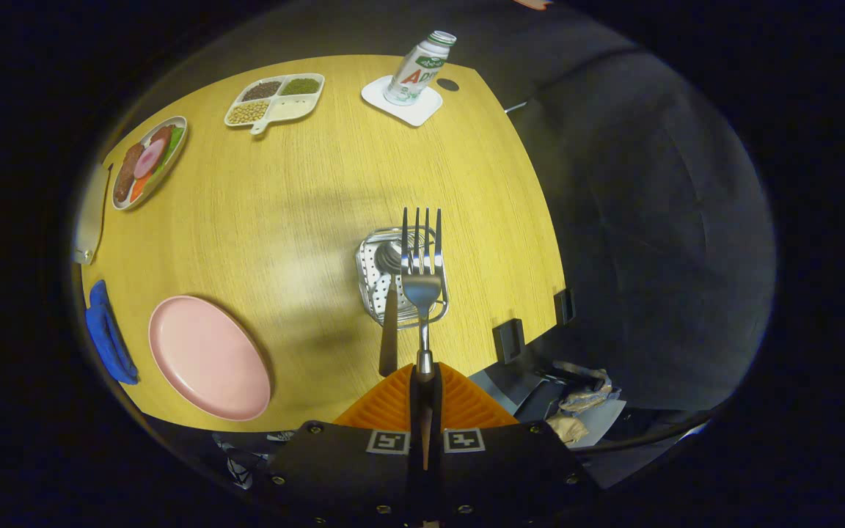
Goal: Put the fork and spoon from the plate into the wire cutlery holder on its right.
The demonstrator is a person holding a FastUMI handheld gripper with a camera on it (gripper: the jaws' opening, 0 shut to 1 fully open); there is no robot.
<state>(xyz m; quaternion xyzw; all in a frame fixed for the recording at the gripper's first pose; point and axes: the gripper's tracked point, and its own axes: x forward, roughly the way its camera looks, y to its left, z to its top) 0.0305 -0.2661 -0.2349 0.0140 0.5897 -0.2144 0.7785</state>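
Fork (422, 273) first: I have it clamped by the handle end, the tongs (423, 381) closed down to a thin slit on the metal, tines pointing away from me. It hangs above the wire cutlery holder (371, 290), which stands on the wooden tabletop (305, 191) right of the pink plate (208, 357). From my feed the fork's head overlaps the holder's mouth, so I judge I am lined up over it, though I cannot tell how high above the rim I am.

The plate looks bare, and a second handle (389, 334) leans out of the holder beside my fork. I take that to be the spoon, already in, with what looks like its bowl down inside the basket, but the overlap makes that hard to confirm. If so, this is the last item and the task is in its final step.

The next move calls for tipping the fork more upright and bringing it down inside the wire walls, keeping off the handle already resting there, then spreading the tongs only once the tines are well within the rim. Let go too early and the fork may catch the edge and tip out onto the tabletop.

Further off sit a divided tray (276, 99) of beans, a food plate (148, 161), a bottle (419, 67) on a white coaster (402, 100), and a blue cloth (107, 334).
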